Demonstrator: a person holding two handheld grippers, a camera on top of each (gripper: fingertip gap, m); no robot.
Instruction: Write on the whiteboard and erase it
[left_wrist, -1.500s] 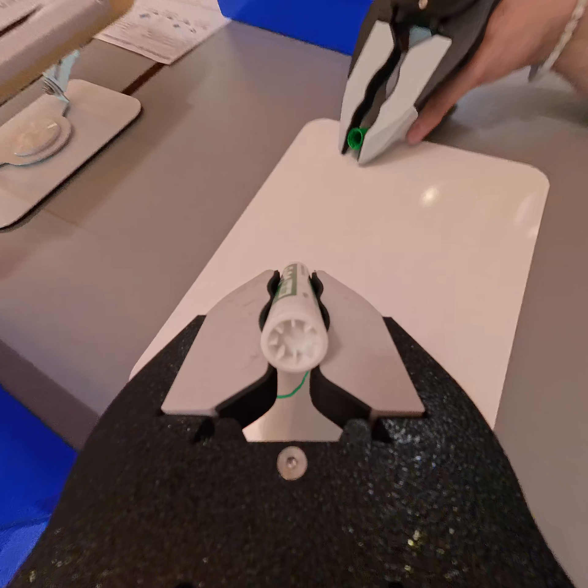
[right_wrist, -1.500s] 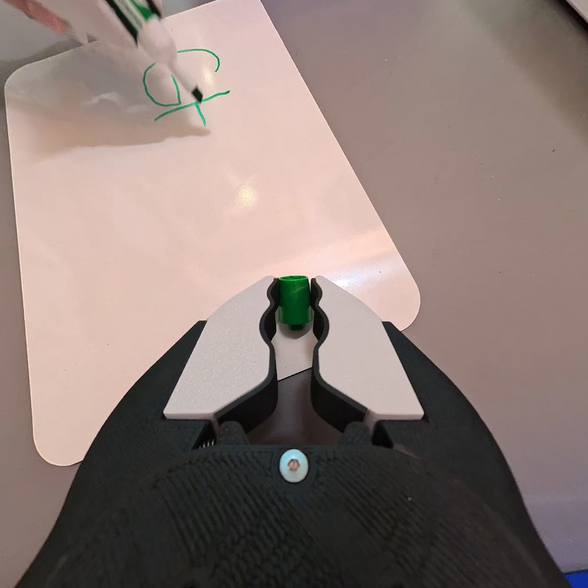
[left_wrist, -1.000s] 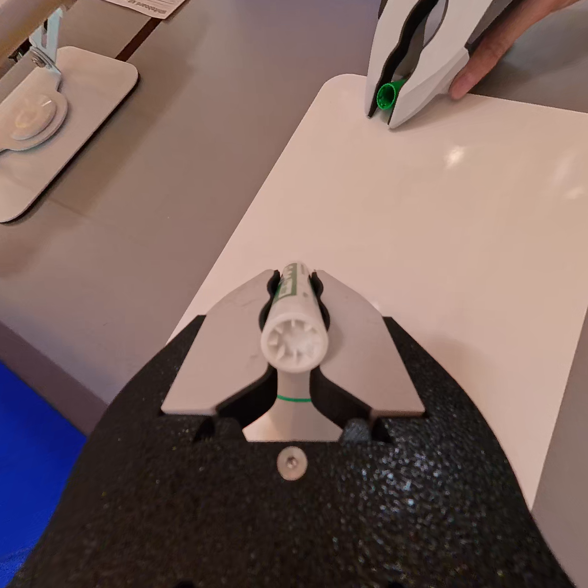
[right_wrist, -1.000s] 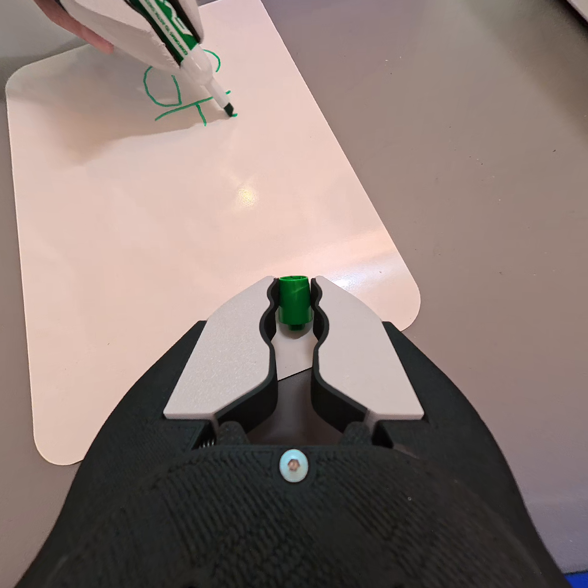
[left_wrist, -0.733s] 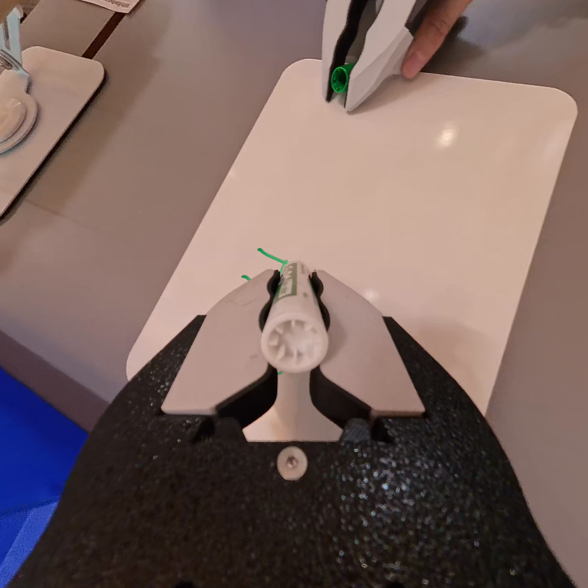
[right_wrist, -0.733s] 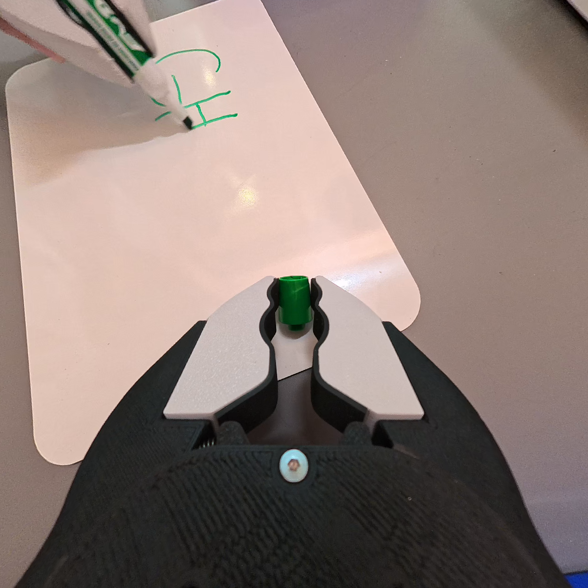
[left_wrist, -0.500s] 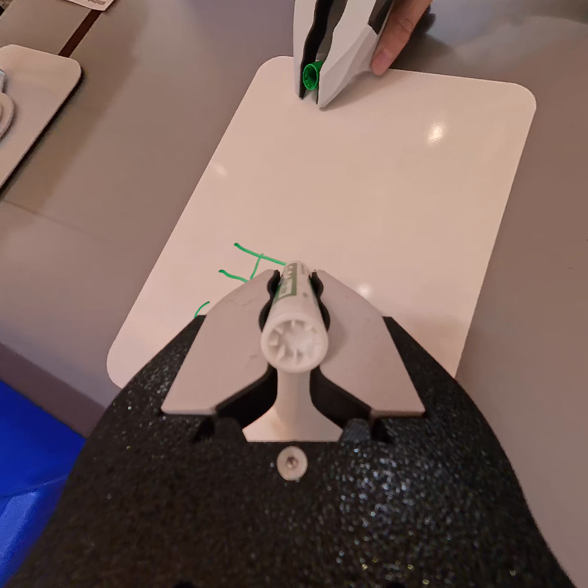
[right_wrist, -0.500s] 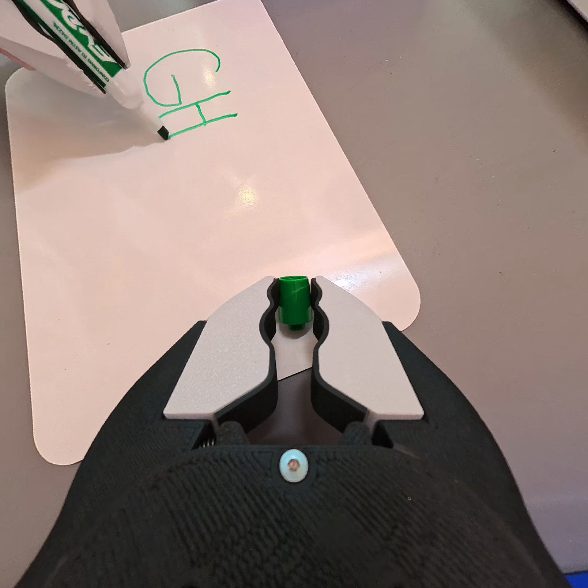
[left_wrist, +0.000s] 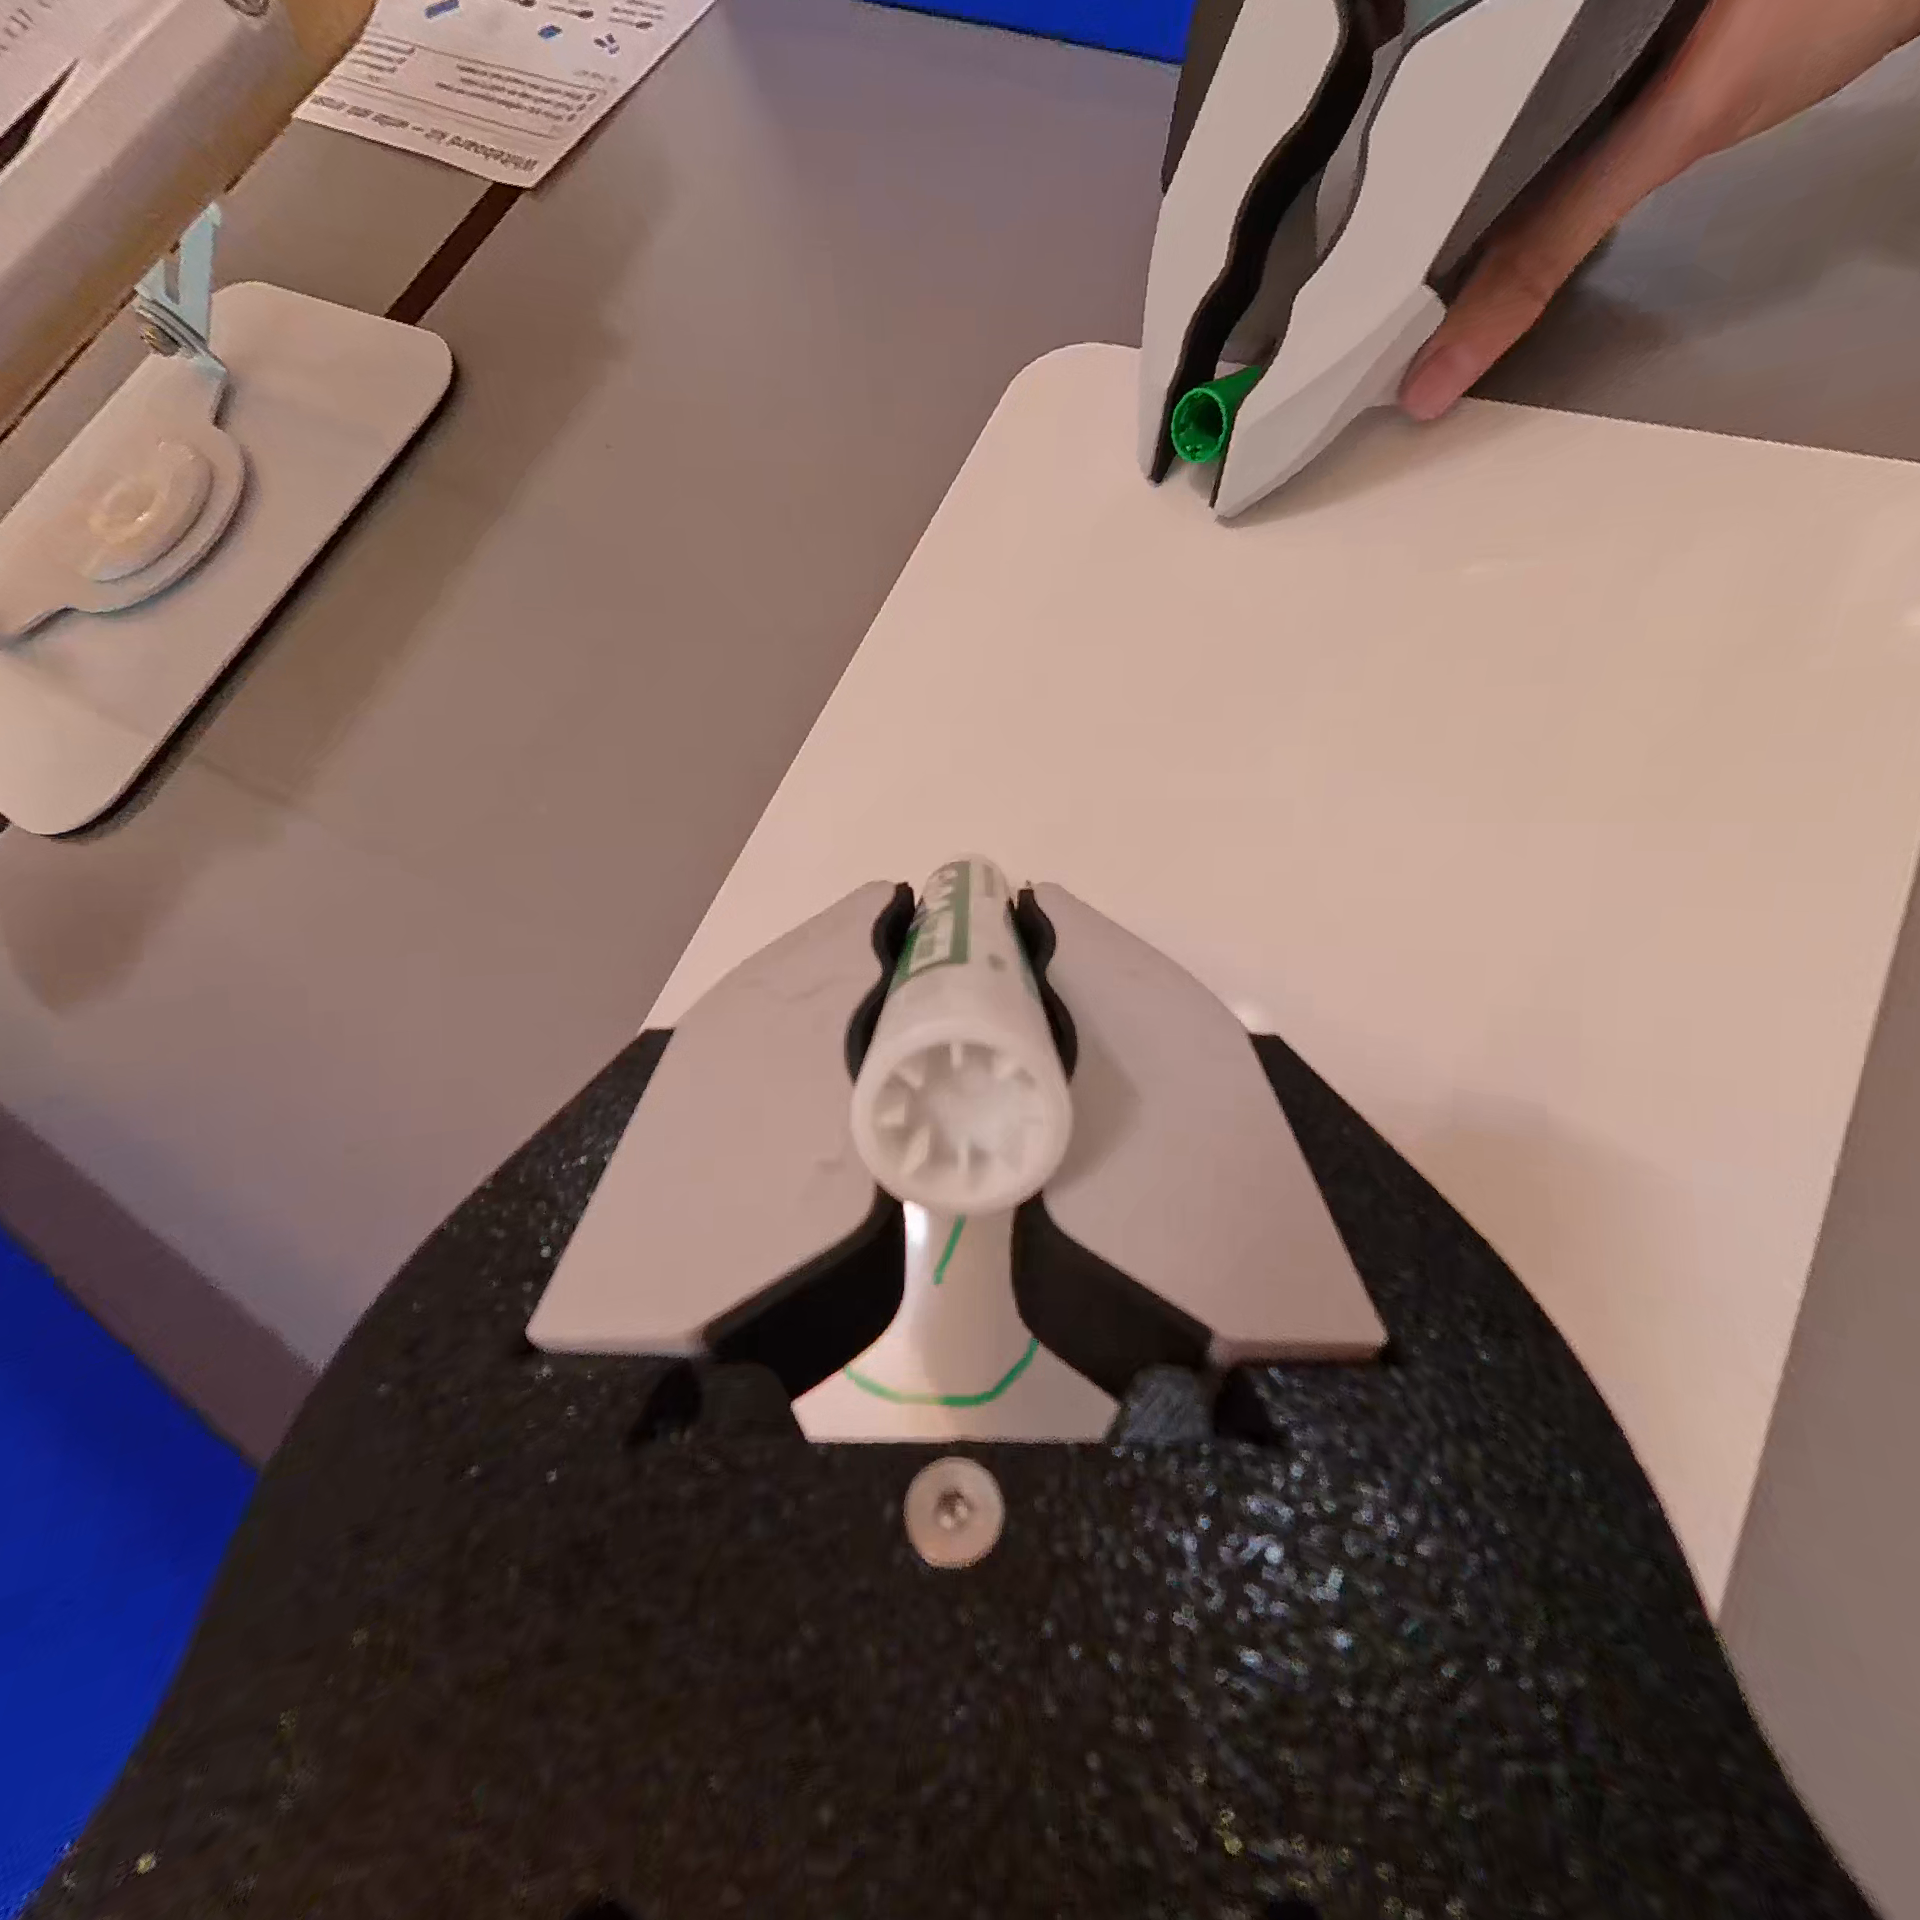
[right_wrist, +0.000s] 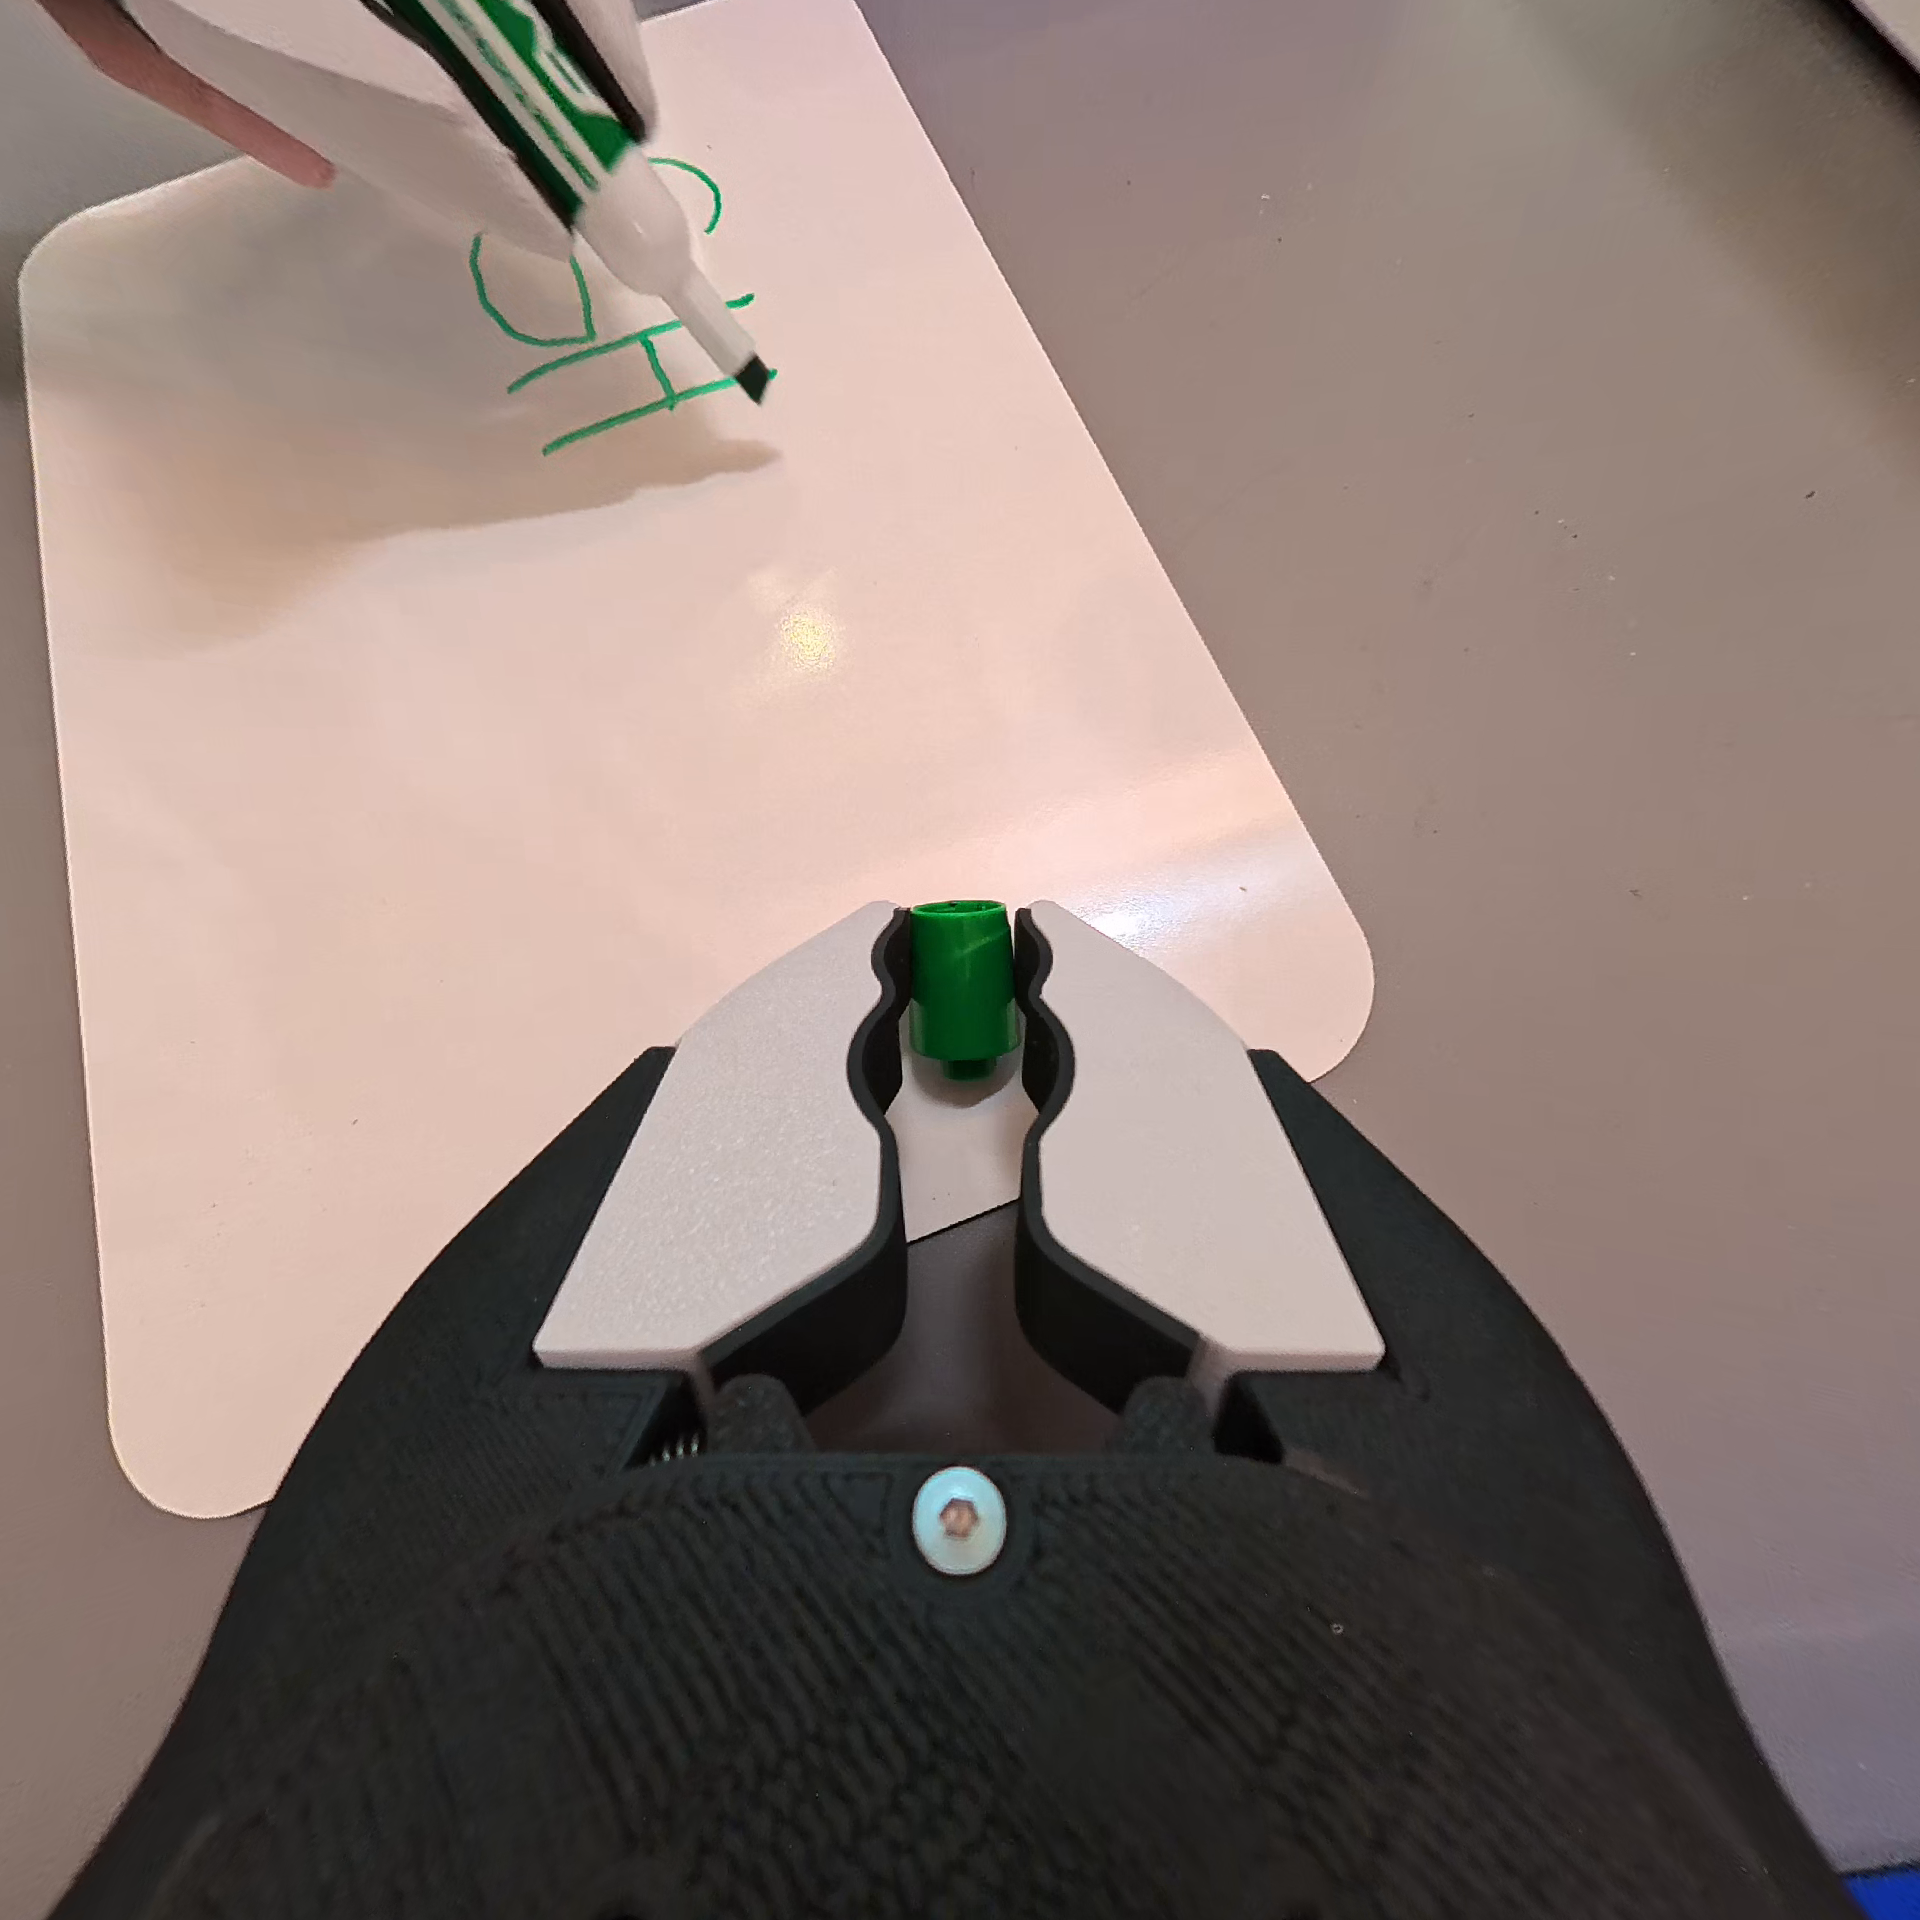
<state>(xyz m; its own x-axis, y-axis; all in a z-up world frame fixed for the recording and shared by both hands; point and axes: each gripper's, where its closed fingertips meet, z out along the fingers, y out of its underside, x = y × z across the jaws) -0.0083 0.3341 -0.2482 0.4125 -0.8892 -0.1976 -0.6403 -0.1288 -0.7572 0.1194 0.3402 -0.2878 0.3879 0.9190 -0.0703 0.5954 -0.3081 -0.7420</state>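
A white whiteboard lies flat on the grey table; it also shows in the left wrist view. Green marks are drawn near its far end. My left gripper is shut on a white-and-green marker. In the right wrist view the marker points down, its tip just above the board at the right end of the marks. My right gripper is shut on the green marker cap and rests at the board's near corner. It also shows in the left wrist view.
A flat grey stand base with an arm sits on the table to the left in the left wrist view. A printed sheet lies behind it. A hand holds the right gripper. Blue floor shows past the table edge. Tip to tip, the grippers are about 15 cm apart.
The left gripper has carried the marker from the left end of the lower stroke to its right end and lifted the tip off the board. The right gripper has not moved.
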